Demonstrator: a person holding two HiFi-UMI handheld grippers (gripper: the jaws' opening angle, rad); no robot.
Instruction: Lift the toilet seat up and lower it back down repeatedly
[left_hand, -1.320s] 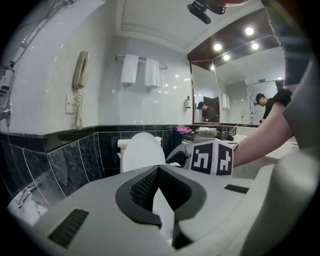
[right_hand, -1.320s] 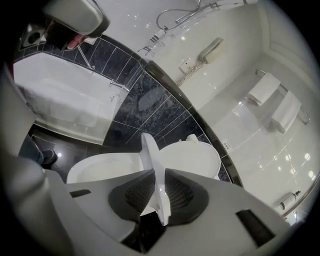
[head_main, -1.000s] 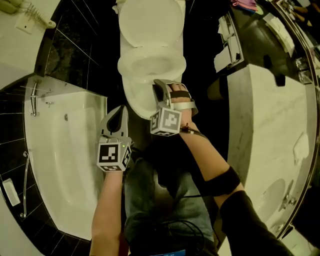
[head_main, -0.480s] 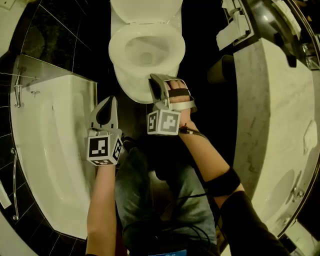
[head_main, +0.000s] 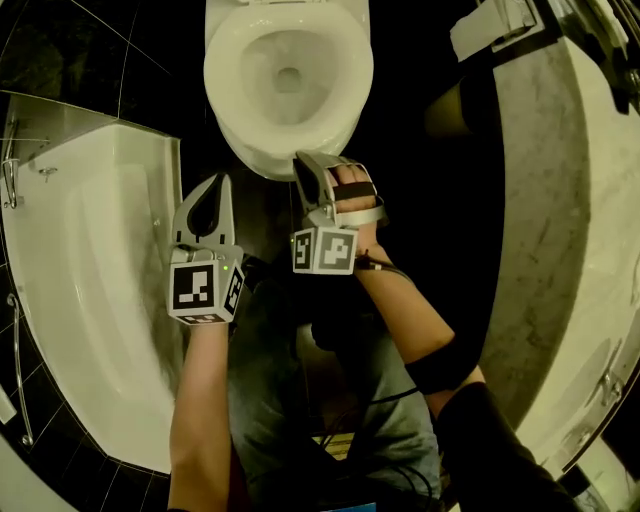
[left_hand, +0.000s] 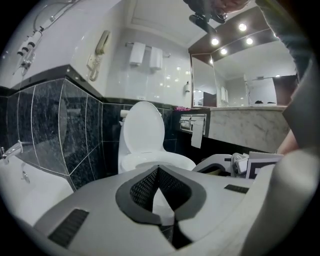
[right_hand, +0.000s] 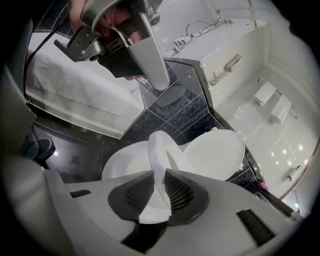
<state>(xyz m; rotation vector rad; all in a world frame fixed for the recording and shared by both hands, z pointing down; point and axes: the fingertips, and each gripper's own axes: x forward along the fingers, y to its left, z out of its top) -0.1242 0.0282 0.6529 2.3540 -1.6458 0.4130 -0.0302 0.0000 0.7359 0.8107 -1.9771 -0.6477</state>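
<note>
We have our right gripper clamped on the front rim of the toilet seat, which sits low over the bowl, its lid upright behind. Our left gripper hangs just beside, jaws closed together on nothing, clear of the seat

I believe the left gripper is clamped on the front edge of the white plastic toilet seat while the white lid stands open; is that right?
Not quite: the right gripper is clamped on the front edge of the white plastic toilet seat while the white lid stands open. The right gripper view shows this; the left gripper is shut on nothing.
</note>
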